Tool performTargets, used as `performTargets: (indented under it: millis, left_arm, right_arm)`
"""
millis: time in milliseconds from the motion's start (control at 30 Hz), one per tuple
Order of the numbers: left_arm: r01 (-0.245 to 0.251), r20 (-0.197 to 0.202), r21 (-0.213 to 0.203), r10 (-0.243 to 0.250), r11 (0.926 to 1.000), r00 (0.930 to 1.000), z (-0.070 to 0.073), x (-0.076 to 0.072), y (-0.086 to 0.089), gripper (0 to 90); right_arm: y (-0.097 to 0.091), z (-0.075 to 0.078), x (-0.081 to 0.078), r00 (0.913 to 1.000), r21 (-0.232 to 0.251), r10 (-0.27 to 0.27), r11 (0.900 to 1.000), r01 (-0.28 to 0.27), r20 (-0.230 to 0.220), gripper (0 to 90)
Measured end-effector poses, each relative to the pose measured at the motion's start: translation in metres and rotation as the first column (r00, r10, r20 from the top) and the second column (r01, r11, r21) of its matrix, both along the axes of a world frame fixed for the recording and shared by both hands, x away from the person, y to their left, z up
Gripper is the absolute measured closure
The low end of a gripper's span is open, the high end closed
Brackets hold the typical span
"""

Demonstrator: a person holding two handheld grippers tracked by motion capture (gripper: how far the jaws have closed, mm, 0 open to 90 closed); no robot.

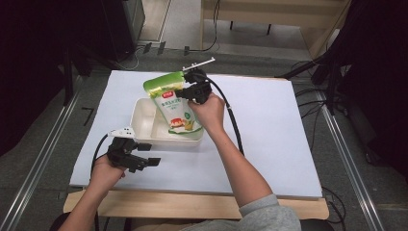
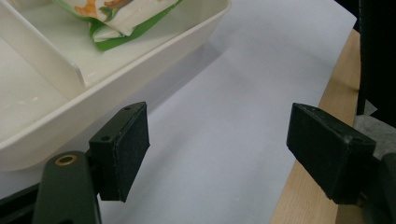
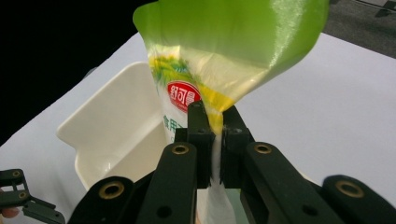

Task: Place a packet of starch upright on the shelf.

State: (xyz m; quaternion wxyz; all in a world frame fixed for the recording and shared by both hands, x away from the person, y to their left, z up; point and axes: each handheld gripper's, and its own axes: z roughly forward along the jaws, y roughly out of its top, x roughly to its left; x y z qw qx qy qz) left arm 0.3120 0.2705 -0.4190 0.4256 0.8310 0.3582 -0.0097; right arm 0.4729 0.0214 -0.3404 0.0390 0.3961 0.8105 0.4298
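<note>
The right tool (image 1: 191, 91) pinches the green pouch's (image 1: 174, 103) side, its long axis slanting down into the tray (image 1: 144, 120) near the table's far-left corner, while the left tool (image 1: 137, 156) waits spread near the tray's front edge.

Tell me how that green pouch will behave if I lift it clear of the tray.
Likely floppy: the pouch creases where the right claw pinches it. Its glossy film may slip. The lower end, resting in the tray, will probably sag and swing.
</note>
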Motion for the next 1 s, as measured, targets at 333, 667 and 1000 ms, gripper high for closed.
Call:
performTargets:
  millis: [333,667,1000]
  left_arm:
    - [0.0,-0.008,-0.007,0.0,1.0,1.0,0.0,0.0,0.001,21.8]
    - [-0.001,-0.005,0.004,0.001,1.0,1.0,0.0,0.0,0.001,21.8]
    - [-0.003,-0.008,0.002,0.003,1.0,1.0,0.0,0.0,0.001,21.8]
  right_arm:
    - [-0.03,-0.011,0.001,0.9993,0.027,-0.022,0.9994,0.023,-0.03,87.3]
    - [-0.047,-0.022,0.0,0.9965,0.011,-0.042,0.999,0.043,-0.071,87.1]
    - [-0.059,-0.021,0.001,0.9968,0.001,-0.018,0.9998,0.018,-0.078,64.1]
